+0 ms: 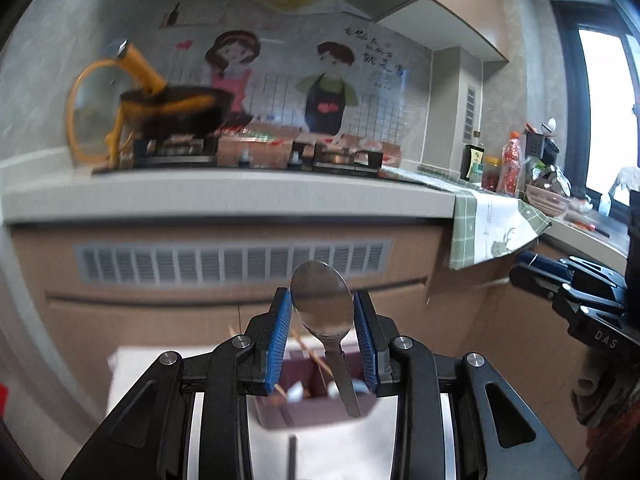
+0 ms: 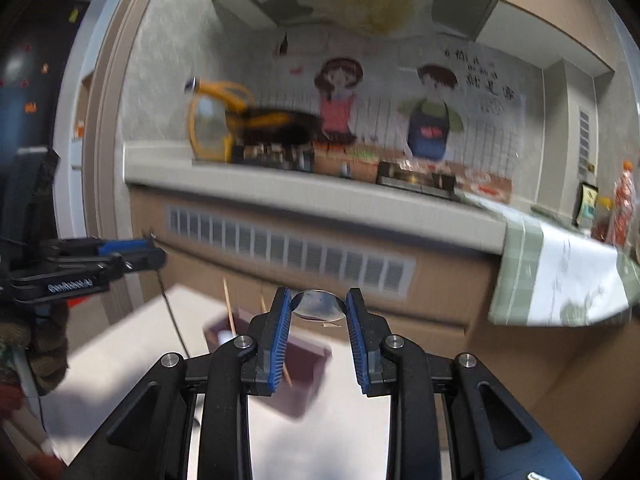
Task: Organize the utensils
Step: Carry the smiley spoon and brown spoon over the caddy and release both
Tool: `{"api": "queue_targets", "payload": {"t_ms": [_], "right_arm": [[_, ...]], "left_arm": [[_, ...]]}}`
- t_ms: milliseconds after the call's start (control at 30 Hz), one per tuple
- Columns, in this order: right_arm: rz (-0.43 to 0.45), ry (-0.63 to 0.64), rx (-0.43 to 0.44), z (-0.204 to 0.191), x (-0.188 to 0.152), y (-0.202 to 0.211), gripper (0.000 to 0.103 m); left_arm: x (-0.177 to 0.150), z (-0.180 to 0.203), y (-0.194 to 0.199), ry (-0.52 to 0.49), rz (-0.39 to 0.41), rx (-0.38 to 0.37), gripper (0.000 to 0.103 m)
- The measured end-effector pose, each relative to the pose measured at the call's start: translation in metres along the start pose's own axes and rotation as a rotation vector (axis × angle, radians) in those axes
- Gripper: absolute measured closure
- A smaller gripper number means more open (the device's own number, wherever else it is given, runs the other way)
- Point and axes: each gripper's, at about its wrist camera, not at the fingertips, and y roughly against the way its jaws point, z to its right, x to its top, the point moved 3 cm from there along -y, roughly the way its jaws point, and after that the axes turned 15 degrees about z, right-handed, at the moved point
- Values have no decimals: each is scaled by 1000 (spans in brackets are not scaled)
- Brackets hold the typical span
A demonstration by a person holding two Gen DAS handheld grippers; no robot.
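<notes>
My left gripper (image 1: 322, 312) is shut on a metal spoon (image 1: 322, 304), its bowl upright between the blue pads and its handle hanging down toward a dark maroon utensil holder (image 1: 312, 404) on a white table. Wooden chopsticks (image 1: 310, 350) stand in the holder. My right gripper (image 2: 319, 310) is shut on a second metal spoon (image 2: 318, 306), gripped by the bowl, above the same holder (image 2: 298, 364) with chopsticks (image 2: 229, 304). Each gripper shows in the other's view, the right one (image 1: 560, 284) and the left one (image 2: 120, 256).
A white table (image 2: 132, 344) lies below both grippers. Behind it runs a kitchen counter (image 1: 240, 196) with a gas stove, a black wok (image 1: 176, 112) with orange handle, and a glass lid. A green checked cloth (image 1: 492, 224) hangs over the counter edge, with bottles to the right.
</notes>
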Motion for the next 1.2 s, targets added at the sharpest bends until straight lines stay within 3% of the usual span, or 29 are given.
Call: {"api": "queue_targets", "payload": {"t_ms": [67, 167, 400, 500, 567, 700, 800, 900, 1033, 1100, 1200], "right_arm": [[-32, -32, 36, 3, 13, -19, 78], [-101, -72, 60, 5, 7, -46, 78], [-262, -100, 98, -3, -42, -95, 78], [-328, -105, 99, -8, -69, -112, 78], [-376, -131, 115, -9, -85, -124, 77], [-423, -170, 151, -10, -108, -140, 76], [-420, -173, 138, -10, -115, -140, 76], [-354, -156, 133, -13, -107, -126, 76], [-276, -126, 119, -27, -96, -92, 76], [-288, -120, 124, -38, -103, -82, 75], [-391, -176, 210, -71, -141, -69, 74]], "left_arm": [[3, -5, -15, -33, 3, 22, 70], [0, -11, -33, -69, -6, 27, 70], [-30, -29, -73, -26, -55, 26, 70], [-47, -38, -87, 36, -78, 5, 70], [-62, -41, -100, 67, -120, -49, 69], [-83, -42, -112, 82, -182, -98, 67], [-89, -46, -100, 100, -161, -76, 61], [-92, -54, -77, 133, -135, -45, 59], [-121, -67, -37, 110, -186, 18, 59], [-140, -77, -19, 119, -233, 64, 59], [-166, -93, 6, 159, -279, 137, 59]]}}
